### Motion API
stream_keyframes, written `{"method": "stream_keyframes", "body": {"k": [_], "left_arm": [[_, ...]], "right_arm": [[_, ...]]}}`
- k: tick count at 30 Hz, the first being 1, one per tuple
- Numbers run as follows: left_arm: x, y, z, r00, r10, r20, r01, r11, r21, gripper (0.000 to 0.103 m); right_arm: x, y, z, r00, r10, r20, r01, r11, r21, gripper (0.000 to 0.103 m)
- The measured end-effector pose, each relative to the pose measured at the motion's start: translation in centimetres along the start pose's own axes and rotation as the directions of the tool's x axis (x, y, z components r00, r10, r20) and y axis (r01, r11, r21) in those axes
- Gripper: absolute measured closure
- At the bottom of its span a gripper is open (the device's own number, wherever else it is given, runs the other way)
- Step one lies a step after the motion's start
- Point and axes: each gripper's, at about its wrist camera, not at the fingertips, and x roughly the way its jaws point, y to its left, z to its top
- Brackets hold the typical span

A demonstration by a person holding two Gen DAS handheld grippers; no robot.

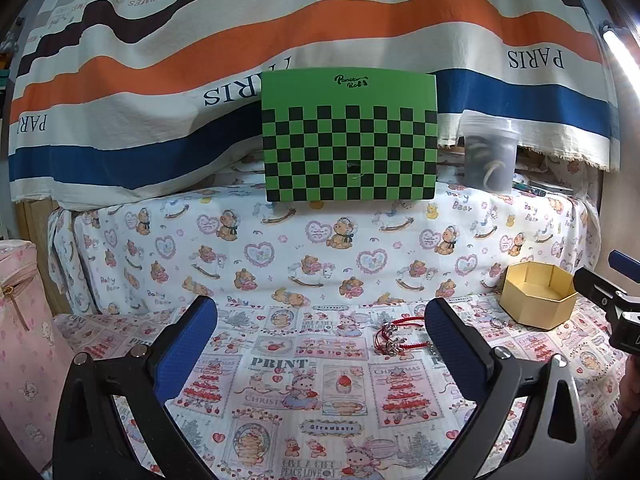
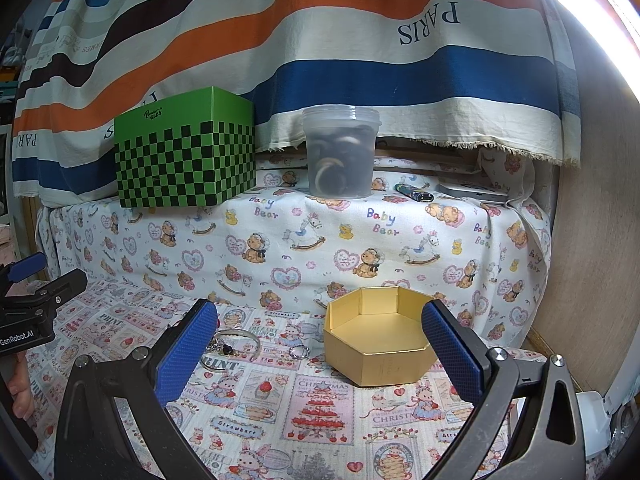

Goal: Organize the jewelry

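A gold hexagonal box (image 2: pixel 376 344) stands open and empty on the printed cloth; it also shows at the right of the left wrist view (image 1: pixel 538 300). A red cord bracelet with silver charms (image 1: pixel 394 338) lies just ahead of my open, empty left gripper (image 1: pixel 320 340). A small silver ring (image 2: pixel 299 351) lies left of the box, also seen in the left wrist view (image 1: pixel 498 323). A silver bangle with a dark charm (image 2: pixel 232 346) lies by my left finger. My right gripper (image 2: pixel 320 344) is open and empty, facing the box.
A green checkered box (image 2: pixel 186 150) and a clear lidded tub (image 2: pixel 340 152) stand on the raised shelf behind. A lighter (image 2: pixel 414 193) and a grey device (image 2: pixel 476 194) lie there too. A pink bag (image 1: pixel 24 320) is at the left. A wooden wall (image 2: pixel 592 240) bounds the right.
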Motion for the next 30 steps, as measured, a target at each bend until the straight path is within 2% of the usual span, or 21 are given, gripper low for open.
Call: {"method": "stream_keyframes", "body": {"k": [30], "left_arm": [[-0.09,0.18,-0.15,1.0,0.012,-0.003,-0.012,1.0,0.0,0.0]], "right_arm": [[0.07,-0.08,-0.03,1.0,0.0,-0.003,0.0,1.0,0.0,0.0]]}}
